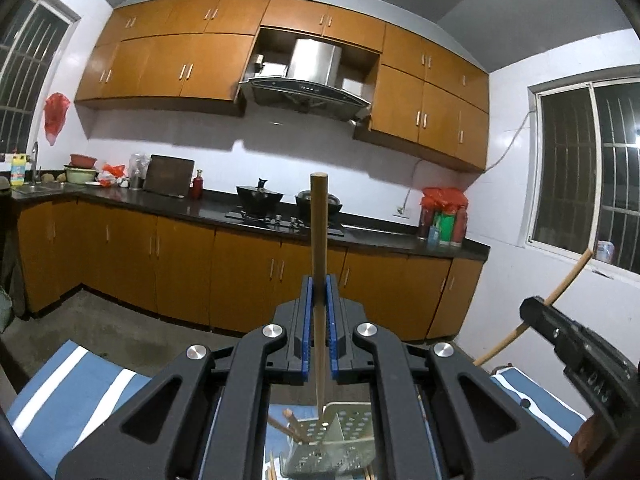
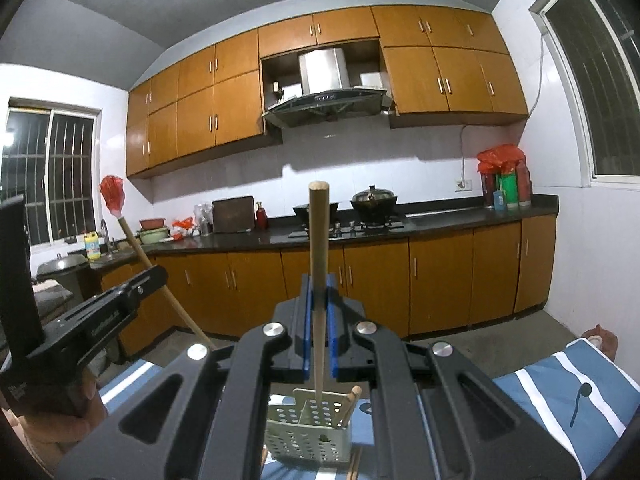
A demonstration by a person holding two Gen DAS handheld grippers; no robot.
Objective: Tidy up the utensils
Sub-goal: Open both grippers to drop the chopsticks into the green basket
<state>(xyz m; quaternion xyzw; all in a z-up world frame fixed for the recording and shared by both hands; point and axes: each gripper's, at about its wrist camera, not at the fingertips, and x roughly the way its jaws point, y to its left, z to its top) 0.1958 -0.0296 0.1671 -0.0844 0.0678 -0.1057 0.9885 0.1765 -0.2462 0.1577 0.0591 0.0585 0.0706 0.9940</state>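
Chopsticks are the job here, one in each gripper. In the left wrist view, the left gripper (image 1: 319,292) has its blue fingers (image 1: 307,320) clenched on a round wooden chopstick (image 1: 319,240), blunt end up, thin end pointing down toward the perforated holder (image 1: 340,436) below. The holder stands on a blue-and-white striped cloth (image 1: 72,384) and already has sticks leaning in it. At the right edge the right gripper (image 1: 560,332) carries its own chopstick at a slant. The stick is smooth and narrow, and it is pinched along a short stretch only, so I judge it could pivot or slide between the pads on a jolt and miss the compartment.

In the right wrist view, the right gripper (image 2: 319,292) is likewise clamped on a pale chopstick (image 2: 319,248), near upright above the holder (image 2: 308,436), a pale box with round holes and an inner divider. One stick (image 2: 350,404) leans at its right wall. The left gripper (image 2: 120,300) is close at the left; the two tilted sticks could knock each other on the way down, or a tip could catch the rim and tip the light holder.
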